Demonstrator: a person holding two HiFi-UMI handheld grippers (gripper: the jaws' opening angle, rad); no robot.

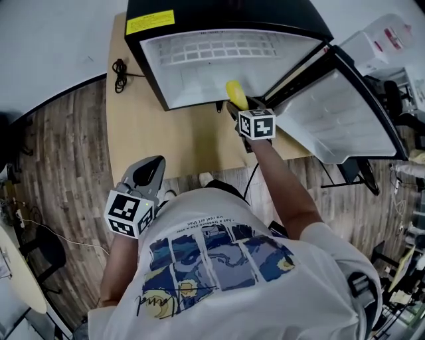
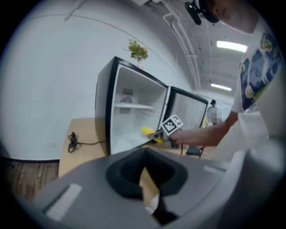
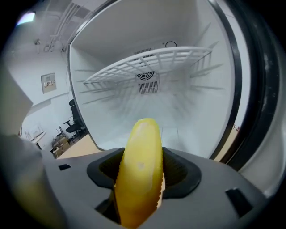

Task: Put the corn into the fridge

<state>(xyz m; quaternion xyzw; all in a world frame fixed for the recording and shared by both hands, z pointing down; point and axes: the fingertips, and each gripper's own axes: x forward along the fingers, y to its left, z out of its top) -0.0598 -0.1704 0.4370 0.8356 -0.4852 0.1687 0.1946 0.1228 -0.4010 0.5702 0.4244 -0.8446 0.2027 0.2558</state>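
Note:
The yellow corn [image 1: 236, 93] is gripped in my right gripper [image 1: 238, 105], which is shut on it at the mouth of the open black fridge [image 1: 226, 20]. In the right gripper view the corn [image 3: 139, 170] sticks out forward between the jaws, pointing into the white, empty interior below the wire shelf [image 3: 147, 62]. The fridge door [image 1: 339, 113] is swung wide to the right. My left gripper [image 1: 149, 169] hangs back near the person's body, over the table's front edge, jaws together with nothing in them. From the left gripper view the corn [image 2: 149, 131] shows at the fridge's lower opening.
The fridge stands on a wooden table [image 1: 172, 143]. A coiled black cable [image 1: 120, 74] lies on the table left of the fridge. A small plant [image 2: 137, 50] sits on the fridge top. A white box [image 1: 385, 36] and office clutter are at the far right.

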